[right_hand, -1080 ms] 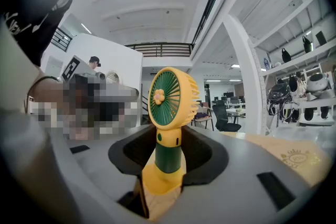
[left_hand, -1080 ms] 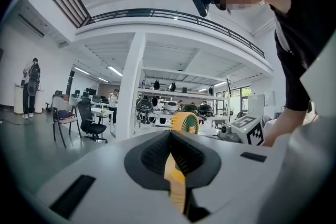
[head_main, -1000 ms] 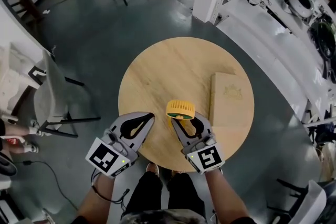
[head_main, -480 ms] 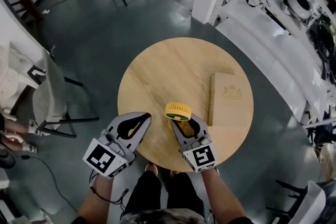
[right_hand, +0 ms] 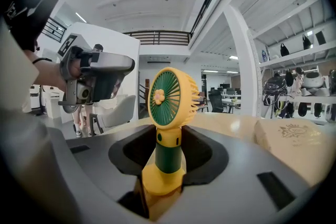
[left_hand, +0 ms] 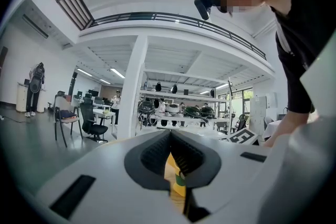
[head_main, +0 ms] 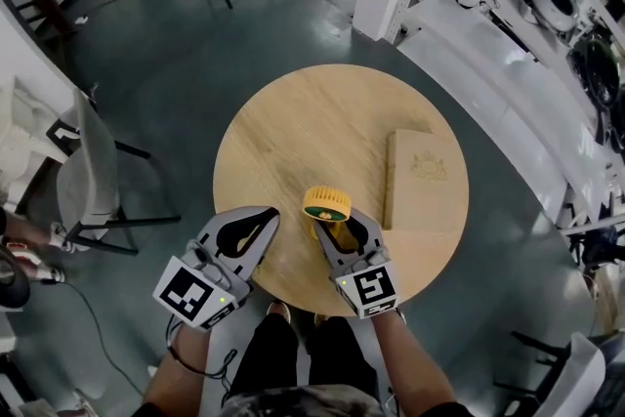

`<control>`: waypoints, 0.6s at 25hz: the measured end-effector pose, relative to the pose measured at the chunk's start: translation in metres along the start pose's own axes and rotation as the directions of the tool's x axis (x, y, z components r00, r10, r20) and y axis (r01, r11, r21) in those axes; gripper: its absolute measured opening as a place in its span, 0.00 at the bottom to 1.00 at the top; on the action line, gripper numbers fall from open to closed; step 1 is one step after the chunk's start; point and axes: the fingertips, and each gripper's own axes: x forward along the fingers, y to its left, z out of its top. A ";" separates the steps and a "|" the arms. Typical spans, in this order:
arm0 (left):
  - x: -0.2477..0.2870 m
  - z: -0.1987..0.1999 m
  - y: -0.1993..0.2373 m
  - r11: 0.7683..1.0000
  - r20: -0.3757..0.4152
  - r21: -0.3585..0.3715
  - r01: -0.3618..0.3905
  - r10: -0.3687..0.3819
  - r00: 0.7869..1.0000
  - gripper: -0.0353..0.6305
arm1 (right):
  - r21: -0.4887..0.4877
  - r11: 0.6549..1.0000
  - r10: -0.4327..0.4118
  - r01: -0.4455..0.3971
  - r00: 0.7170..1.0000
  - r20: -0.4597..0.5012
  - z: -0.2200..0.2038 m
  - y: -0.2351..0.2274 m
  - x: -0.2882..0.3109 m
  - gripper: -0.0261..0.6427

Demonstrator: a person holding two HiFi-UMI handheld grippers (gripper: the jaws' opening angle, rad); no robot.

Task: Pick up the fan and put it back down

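Round wooden table [head_main: 322, 112], open workshop behind. Fan [right_hand: 169, 113] is pinched at its green stem in my right gripper [head_main: 340, 229], over the table's near edge, box [head_main: 422, 181] to its right. It's come down a little since a second ago, so I judge the put-down is close. Fan upright, long axis vertical, grille facing back at the gripper. Left gripper [head_main: 264, 220] pressed together, empty, alongside.
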 end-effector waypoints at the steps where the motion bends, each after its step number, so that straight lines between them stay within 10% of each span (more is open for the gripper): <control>1: 0.000 0.000 -0.001 1.000 0.001 -0.001 0.000 0.000 1.000 0.08 | -0.005 1.000 -0.003 0.003 1.000 0.004 0.000 0.000 0.000 0.27; 15: -0.004 0.015 -0.008 1.000 0.006 0.001 -0.002 0.002 1.000 0.08 | 0.002 1.000 -0.017 0.017 0.997 -0.075 -0.009 0.005 -0.011 0.27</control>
